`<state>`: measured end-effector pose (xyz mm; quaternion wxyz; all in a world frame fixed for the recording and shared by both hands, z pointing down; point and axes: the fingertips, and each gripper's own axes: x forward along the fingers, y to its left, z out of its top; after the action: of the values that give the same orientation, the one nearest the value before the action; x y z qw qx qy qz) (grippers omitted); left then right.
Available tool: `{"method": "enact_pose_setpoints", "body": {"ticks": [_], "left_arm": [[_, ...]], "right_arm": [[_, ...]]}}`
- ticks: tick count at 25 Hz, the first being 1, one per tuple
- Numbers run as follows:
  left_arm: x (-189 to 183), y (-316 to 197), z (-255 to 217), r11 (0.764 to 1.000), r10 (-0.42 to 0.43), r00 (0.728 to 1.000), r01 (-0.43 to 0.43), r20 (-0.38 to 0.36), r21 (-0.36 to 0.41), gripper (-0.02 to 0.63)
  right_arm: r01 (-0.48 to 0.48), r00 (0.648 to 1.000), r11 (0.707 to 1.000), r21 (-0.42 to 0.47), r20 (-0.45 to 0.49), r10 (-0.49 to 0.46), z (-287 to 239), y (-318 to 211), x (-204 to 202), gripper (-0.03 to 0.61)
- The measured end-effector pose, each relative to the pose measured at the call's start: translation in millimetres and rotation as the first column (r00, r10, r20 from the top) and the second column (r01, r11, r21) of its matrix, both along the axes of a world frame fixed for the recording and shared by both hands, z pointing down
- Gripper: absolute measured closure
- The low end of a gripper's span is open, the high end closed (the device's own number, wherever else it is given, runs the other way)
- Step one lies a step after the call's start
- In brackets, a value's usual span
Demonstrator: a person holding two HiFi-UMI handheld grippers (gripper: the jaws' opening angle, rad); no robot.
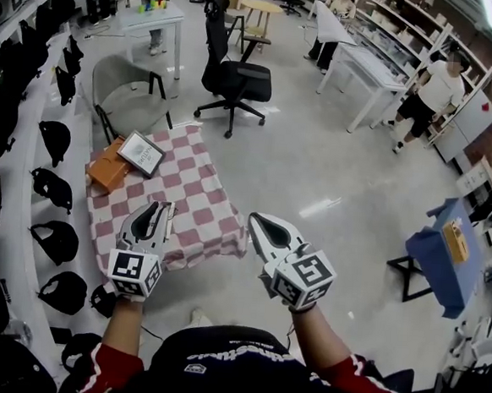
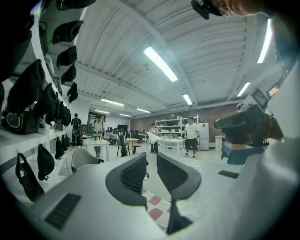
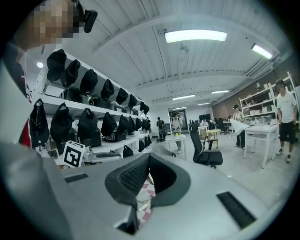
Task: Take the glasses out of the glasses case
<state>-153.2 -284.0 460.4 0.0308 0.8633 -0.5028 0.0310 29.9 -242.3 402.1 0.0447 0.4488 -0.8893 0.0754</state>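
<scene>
Standing back from the red-and-white checked desk [image 1: 197,188], we are holding the left hand-held gripper [image 1: 158,207] slightly parted and the right hand-held gripper [image 1: 258,220] closed. Both are hanging empty, since the flat orange glasses case [image 1: 106,170] is lying well beyond them.

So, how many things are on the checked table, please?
2: an orange case at the table's left corner, and a framed card partly over it. The left gripper may hide more.

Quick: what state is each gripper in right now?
Left gripper: jaws slightly apart, empty.
Right gripper: jaws together at the tips, holding nothing.
</scene>
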Motion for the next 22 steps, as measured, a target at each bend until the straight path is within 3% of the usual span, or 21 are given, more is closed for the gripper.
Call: {"method": "enact_pose_setpoints", "body": {"ticks": [9, 22], "left_arm": [[-8, -9, 44, 0.999, 0.007, 0.998, -0.005, 0.07, -0.038, 0.554], [-1, -31, 122, 0.994, 0.007, 0.966, 0.022, 0.257, -0.111, 0.554]], "right_arm": [[-0.006, 1.0, 0.999, -0.04, -0.01, 0.005, 24, -9, -19, 0.575], [0.047, 0.999, 0.993, -0.104, -0.017, -0.049, 63, -29, -28, 0.575]]}}
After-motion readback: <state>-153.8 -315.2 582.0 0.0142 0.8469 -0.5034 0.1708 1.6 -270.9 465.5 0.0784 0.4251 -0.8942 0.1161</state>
